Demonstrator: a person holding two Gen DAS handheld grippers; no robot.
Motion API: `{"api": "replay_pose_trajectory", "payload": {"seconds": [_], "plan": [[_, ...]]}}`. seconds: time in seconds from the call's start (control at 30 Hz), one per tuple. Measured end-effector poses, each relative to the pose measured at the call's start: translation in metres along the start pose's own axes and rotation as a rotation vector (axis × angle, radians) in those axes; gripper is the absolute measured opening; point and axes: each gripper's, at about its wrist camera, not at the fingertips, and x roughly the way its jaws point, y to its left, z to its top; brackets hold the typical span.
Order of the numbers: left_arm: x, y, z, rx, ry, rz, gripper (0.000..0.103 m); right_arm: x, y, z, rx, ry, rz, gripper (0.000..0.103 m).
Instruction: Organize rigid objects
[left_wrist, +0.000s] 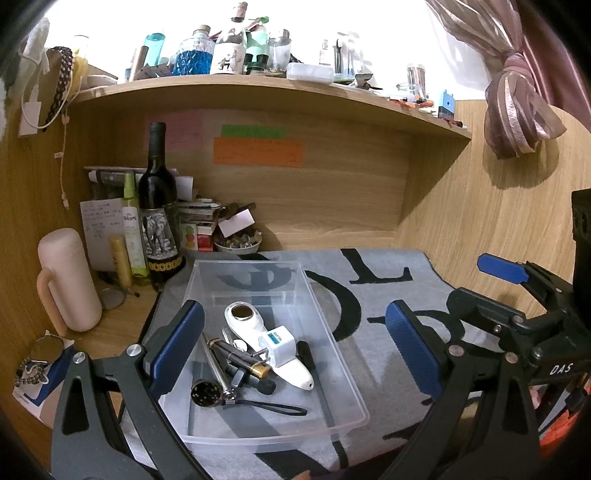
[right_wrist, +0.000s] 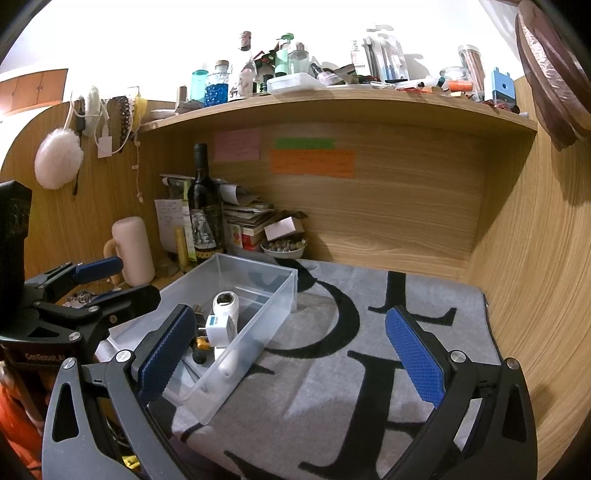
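Both claws were spread wide and held nothing. The left claw (left_wrist: 295, 343) hung over the clear bin (left_wrist: 332, 369) on the gray mat (right_wrist: 332, 369). The small things, like the white plug (left_wrist: 277, 349) and the pen (left_wrist: 236, 356), all lay inside it. The right claw (right_wrist: 291, 350) hung over the mat beside the bin. It looked best to back away slowly and not bump the bin.

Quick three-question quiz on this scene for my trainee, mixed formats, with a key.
1. True or false: both grippers, left and right, are open and hold nothing.
2. Where does the white plug lie? A) in the clear bin B) on the mat C) on the shelf
3. Fill in: the wine bottle stands ____ the bin.

Key: 1 true; 2 A; 3 outside
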Motion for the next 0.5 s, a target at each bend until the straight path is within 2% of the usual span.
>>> {"api": "replay_pose_trajectory", "payload": {"seconds": [0.5], "plan": [[0.0004,-0.0030,0.0010,0.026,-0.002,-0.016,0.100,0.0011,0.0014,-0.0007,0.019,0.003,-0.013,0.103]]}}
